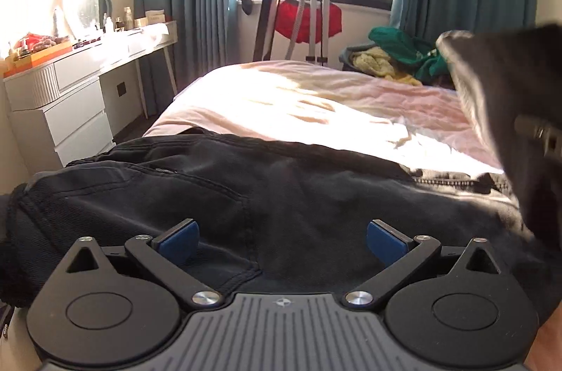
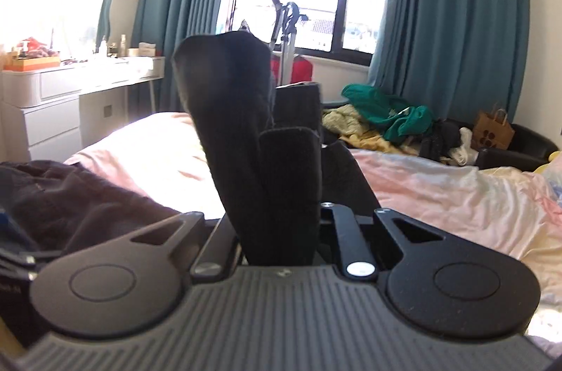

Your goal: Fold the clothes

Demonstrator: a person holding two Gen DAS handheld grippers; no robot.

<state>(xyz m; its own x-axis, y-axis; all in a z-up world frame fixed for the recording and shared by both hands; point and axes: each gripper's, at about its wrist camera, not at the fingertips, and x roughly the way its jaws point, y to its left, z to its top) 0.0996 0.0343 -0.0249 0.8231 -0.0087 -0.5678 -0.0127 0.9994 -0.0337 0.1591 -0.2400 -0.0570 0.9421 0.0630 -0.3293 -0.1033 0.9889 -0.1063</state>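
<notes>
The trousers (image 1: 246, 195) lie across the near edge of the bed (image 1: 316, 97). The right gripper (image 2: 281, 195) is clamped on one raised end (lifted for folding over). The left gripper (image 1: 281, 241) hovers spread wide and empty above the cloth, ready to pin it.

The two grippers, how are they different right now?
The left gripper is wide open with nothing between its blue pads, while the right gripper is shut on a bunched piece of the black garment. The left gripper sits low over the black pants lying on the bed; the right gripper holds its cloth lifted up. Both have the same black arms.
</notes>
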